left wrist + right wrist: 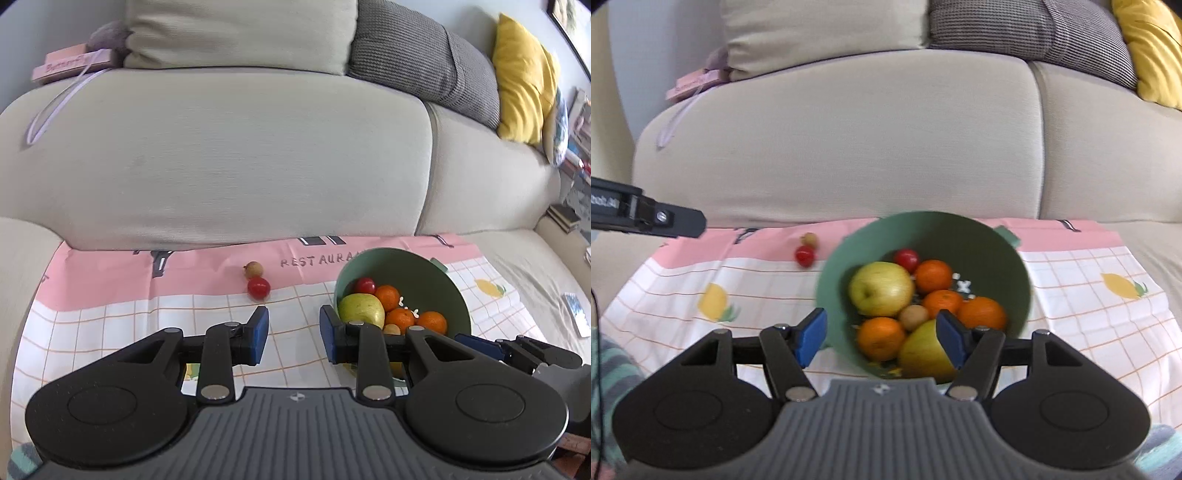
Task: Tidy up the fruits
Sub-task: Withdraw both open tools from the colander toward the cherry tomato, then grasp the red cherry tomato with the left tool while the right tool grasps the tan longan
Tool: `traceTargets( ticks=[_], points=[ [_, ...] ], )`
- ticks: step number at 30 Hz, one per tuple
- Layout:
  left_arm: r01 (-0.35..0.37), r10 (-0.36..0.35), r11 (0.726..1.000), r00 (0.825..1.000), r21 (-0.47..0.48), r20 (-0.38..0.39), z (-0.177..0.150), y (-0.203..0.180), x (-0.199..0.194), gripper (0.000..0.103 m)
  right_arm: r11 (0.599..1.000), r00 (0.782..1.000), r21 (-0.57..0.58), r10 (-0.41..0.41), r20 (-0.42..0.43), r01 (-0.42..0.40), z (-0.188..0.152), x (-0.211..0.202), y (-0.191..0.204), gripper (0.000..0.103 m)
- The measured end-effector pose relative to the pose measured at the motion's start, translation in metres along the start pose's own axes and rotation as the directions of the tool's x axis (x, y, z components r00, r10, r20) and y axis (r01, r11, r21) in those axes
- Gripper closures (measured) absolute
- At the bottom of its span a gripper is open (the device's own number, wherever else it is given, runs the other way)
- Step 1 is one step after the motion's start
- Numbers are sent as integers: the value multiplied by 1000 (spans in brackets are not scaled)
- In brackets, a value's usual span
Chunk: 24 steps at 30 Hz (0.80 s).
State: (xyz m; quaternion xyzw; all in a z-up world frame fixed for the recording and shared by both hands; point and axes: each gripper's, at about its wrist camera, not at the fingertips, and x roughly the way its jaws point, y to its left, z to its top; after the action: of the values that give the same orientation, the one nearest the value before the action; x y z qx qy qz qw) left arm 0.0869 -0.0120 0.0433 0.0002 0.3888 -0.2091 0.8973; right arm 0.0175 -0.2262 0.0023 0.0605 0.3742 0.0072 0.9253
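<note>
Blue-padded left hand-held gripper [294,334] hangs released over the checked pink cloth [110,317]; one red cherry tomato [258,287] and one brown longan [253,269] lie beyond.

Right hand-held gripper [882,338], also released, straddles the green plastic bowl's [1015,266] near rim: four oranges [933,276], two yellow-green apples [881,289], one partly hidden.

The pink band of the cloth [207,269] reads "RESTAURA", its end hidden behind the bowl [424,280]. The pink book [70,62] on the sofa bears "Butterfly" on its spine. White lettering on the left claw [646,216] is too blurred to read.
</note>
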Motion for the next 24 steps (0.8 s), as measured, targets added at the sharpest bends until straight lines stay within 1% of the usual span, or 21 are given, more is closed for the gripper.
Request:
traceTargets(
  ticks=[4, 9, 11, 15, 16, 17, 21, 24],
  points=[
    [11, -11, 1000, 1000, -20, 23, -1, 10, -7, 69, 999, 999, -34, 28, 22, -27, 2, -6, 17, 51],
    [28, -26, 998, 999, -48, 42, -1, 22, -7, 69, 997, 998, -64, 42, 36, -40, 6, -5, 33, 59],
    [37, -34, 998, 998, -57, 44, -1, 26, -5, 69, 997, 998, -64, 50, 41, -48, 9, -2, 37, 59],
    [52, -49, 996, 998, -67, 41, 1, 35, 3, 69, 994, 997, -97, 53, 50, -48, 16, 6, 47, 60],
    [55, -52, 996, 998, -67, 40, 2, 37, 6, 69, 993, 997, -111, 56, 49, -50, 18, 9, 51, 64],
    [55, -53, 996, 998, -66, 38, 3, 39, 9, 69, 991, 997, -125, 61, 47, -55, 20, 12, 55, 65],
    [52, -50, 997, 998, -54, 31, 7, 45, 21, 69, 986, 997, -160, 53, 49, -45, 31, 26, 65, 67],
    [57, -55, 997, 998, -47, 26, 10, 50, 32, 69, 985, 998, -165, 49, 42, -42, 41, 42, 68, 75]
  ],
)
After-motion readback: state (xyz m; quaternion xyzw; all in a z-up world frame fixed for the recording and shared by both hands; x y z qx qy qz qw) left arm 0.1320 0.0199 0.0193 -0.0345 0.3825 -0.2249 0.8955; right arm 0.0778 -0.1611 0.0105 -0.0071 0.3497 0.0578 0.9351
